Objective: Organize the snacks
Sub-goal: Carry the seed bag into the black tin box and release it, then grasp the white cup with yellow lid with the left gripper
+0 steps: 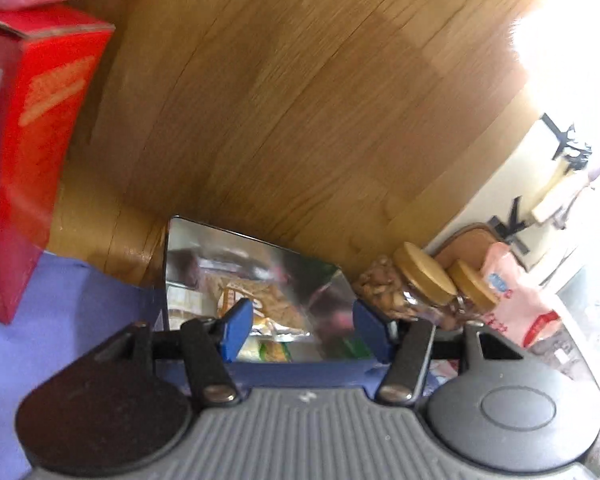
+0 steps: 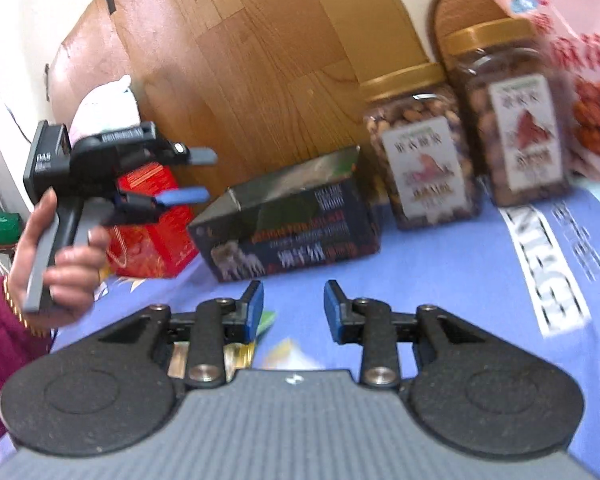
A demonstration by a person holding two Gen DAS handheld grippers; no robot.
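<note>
Left wrist view: blue fingers part open around the dark box without pressing, its shiny end facing the camera. Red box upright at nine o'clock, cut off. Two nut jars at three o'clock.

Right wrist view: right gripper part open, empty over the blue tabletop. Dark box lies lengthwise at twelve o'clock. Left gripper at ten o'clock, labels blurred.
</note>
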